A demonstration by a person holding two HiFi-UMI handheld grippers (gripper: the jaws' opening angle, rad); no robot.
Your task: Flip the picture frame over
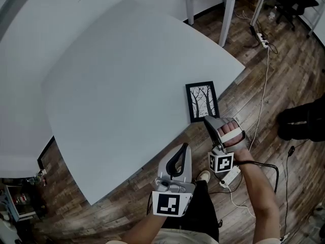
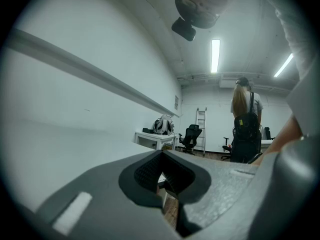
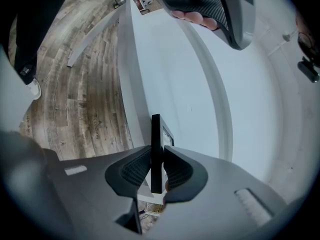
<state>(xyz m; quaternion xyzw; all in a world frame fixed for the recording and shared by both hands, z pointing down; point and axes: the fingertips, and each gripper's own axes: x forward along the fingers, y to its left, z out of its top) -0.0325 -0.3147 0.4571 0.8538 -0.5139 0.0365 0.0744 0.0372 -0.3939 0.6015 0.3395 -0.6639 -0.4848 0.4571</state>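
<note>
Picture frame [image 1: 202, 101]: face up with tree print showing, at the white table's [image 1: 127, 75] edge
Right gripper [image 1: 207, 119]: clamped on the frame's near edge
Left gripper [image 1: 184, 147]: jaws together, empty

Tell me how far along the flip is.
Done: the right claw is clamped on the near edge of the black rectangular picture frame. In hand: that grip; its tree print faces up at the edge of the white table. Left: the whole flip. The left claw hangs empty.
</note>
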